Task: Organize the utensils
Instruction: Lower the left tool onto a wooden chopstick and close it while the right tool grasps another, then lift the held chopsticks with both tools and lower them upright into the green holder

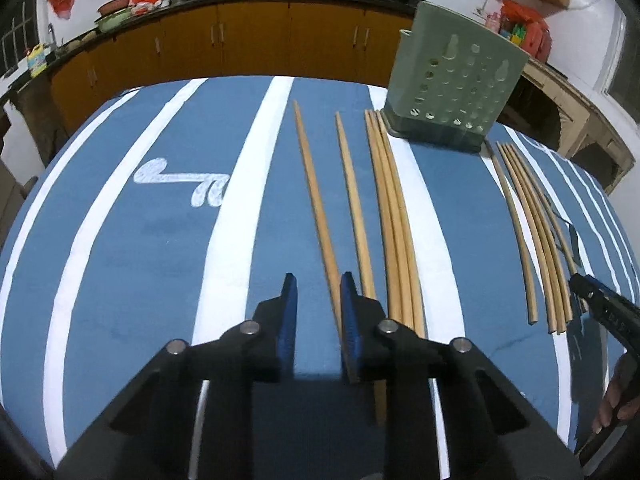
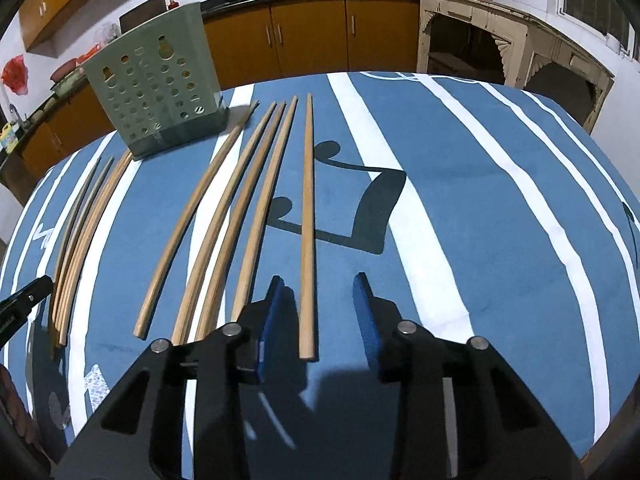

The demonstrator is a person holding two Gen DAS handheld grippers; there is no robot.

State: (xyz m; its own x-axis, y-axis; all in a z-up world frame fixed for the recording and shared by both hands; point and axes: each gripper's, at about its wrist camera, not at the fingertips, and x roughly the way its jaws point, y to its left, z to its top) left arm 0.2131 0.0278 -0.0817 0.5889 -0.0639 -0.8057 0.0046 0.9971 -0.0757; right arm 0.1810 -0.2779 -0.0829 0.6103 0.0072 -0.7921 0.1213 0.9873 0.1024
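Left tongs — narrow gap, one wooden chopstick between the blue pads, against the right pad; clamping cannot be told. Right tongs — parted, straddling another chopstick, pads clear. Chopsticks: slender, tapered, pale wood, lying lengthwise on the blue-and-white striped counter, tips toward the perforated green plastic holder.

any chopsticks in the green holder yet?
No: in the right wrist view the green holder shows only empty holes, and every chopstick in view lies flat on the blue striped cloth.
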